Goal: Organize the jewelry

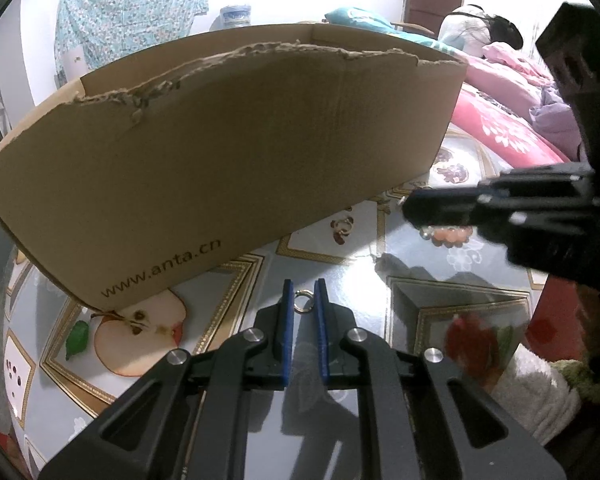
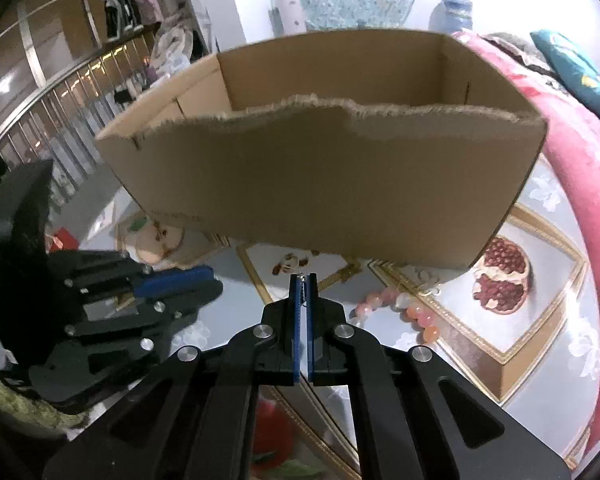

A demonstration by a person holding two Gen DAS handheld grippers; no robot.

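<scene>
Fingers of the left gripper (image 1: 305, 286) pinch a small metal ring (image 1: 303, 303) between their blue tips, just above the worktop (image 1: 340, 268). Right gripper (image 2: 304, 280) is clenched nearly flush on a thin silvery chain (image 2: 302, 290) caught at the tips. A pink bead bracelet (image 2: 400, 310) lies just right of those fingers, and the torn cardboard box (image 2: 320, 184) stands straight ahead of both.
</scene>
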